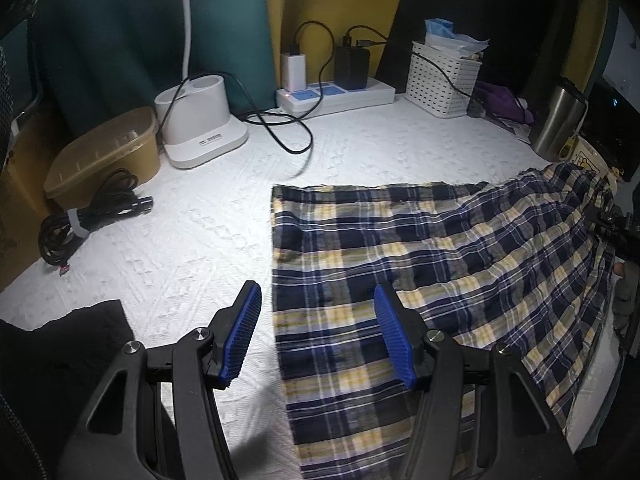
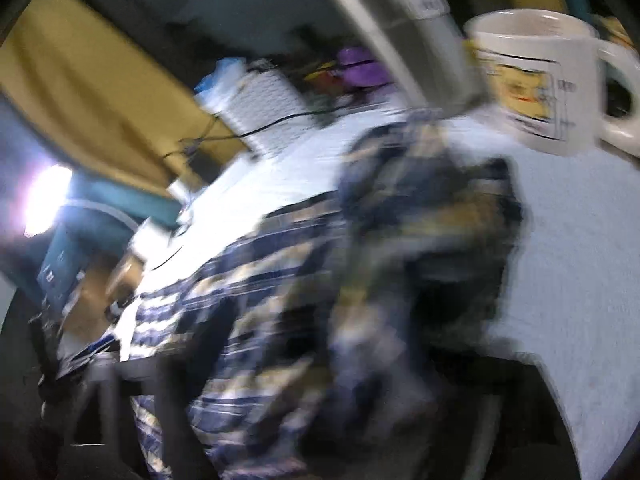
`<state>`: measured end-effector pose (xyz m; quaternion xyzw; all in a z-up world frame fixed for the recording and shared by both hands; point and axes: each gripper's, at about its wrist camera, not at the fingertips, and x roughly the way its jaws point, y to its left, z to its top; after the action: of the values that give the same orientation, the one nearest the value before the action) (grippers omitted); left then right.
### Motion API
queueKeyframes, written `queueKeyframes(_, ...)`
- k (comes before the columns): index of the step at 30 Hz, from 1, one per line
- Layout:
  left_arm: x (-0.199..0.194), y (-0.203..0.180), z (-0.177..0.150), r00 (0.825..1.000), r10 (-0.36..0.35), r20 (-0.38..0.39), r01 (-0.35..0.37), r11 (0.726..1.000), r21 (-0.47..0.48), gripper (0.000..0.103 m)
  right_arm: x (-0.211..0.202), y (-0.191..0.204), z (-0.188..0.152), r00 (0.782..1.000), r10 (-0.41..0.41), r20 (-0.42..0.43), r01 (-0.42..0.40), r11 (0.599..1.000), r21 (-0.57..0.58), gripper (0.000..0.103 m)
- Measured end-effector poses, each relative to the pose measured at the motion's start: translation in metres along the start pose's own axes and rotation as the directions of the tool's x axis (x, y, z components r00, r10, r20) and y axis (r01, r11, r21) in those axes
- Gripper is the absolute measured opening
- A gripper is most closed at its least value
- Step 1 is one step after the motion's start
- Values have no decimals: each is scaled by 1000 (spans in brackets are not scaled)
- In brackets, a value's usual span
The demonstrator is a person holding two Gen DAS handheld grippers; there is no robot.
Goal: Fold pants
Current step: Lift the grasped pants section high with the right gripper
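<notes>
Navy, white and yellow plaid pants (image 1: pixel 420 272) lie spread on the white tablecloth (image 1: pixel 180 240), their left hem straight. Their right end is lifted off the table. My left gripper (image 1: pixel 318 338) is open and empty, hovering low over the pants' left hem, one blue pad (image 1: pixel 242 340) over the cloth, the other over the plaid. My right gripper (image 1: pixel 612 224) shows at the far right edge, at the raised end of the pants. The right wrist view is heavily blurred; bunched plaid fabric (image 2: pixel 400 260) fills its centre and hides the right fingers.
A white lamp base (image 1: pixel 200 128), tan box (image 1: pixel 104 152), bundled black cable (image 1: pixel 88 220), power strip (image 1: pixel 336 96), white basket (image 1: pixel 440 76), steel tumbler (image 1: pixel 556 120) and white mug (image 2: pixel 552 80) ring the back and right. A black cloth (image 1: pixel 72 344) lies front left.
</notes>
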<state>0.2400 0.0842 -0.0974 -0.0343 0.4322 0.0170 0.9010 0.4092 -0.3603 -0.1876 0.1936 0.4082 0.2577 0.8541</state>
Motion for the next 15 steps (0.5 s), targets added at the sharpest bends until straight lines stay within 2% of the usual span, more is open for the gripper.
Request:
queueKeyframes(2, -1, -2, 0, 1000, -7, 4, 7, 1000, 4, 59, -1, 1, 1, 998, -54, 21, 53, 998, 40, 92)
queueKeyframes(4, -2, -3, -1, 1000, -14, 8, 14, 1000, 10, 59, -2, 2, 0, 998, -65, 27, 64, 997, 30, 91)
queueKeyframes(6, -2, -3, -2, 1000, -14, 7, 14, 1000, 16, 59, -5, 1, -2, 996, -79, 38, 78, 997, 28, 87)
queueKeyframes(8, -1, -1, -3, 1000, -11, 5, 11, 1000, 15, 59, -5, -2, -3, 993, -116, 36, 115, 993, 28, 74)
queueKeyframes(10, 0, 3, -4, 1000, -10, 3, 10, 1000, 9, 59, -6, -6, -2, 993, -114, 33, 113, 993, 28, 68)
queueKeyframes(12, 1, 5, -4, 1000, -12, 3, 12, 1000, 4, 59, -4, -11, 0, 994, -109, 31, 108, 993, 44, 52)
queueKeyframes(13, 1, 6, -5, 1000, -13, 3, 13, 1000, 2, 59, -3, -15, 1, 995, -94, 27, 92, 994, 59, 40)
queueKeyframes(15, 1, 6, -6, 1000, -19, 8, 19, 1000, 1, 59, -1, -21, 2, 997, -72, 23, 70, 994, 82, 29)
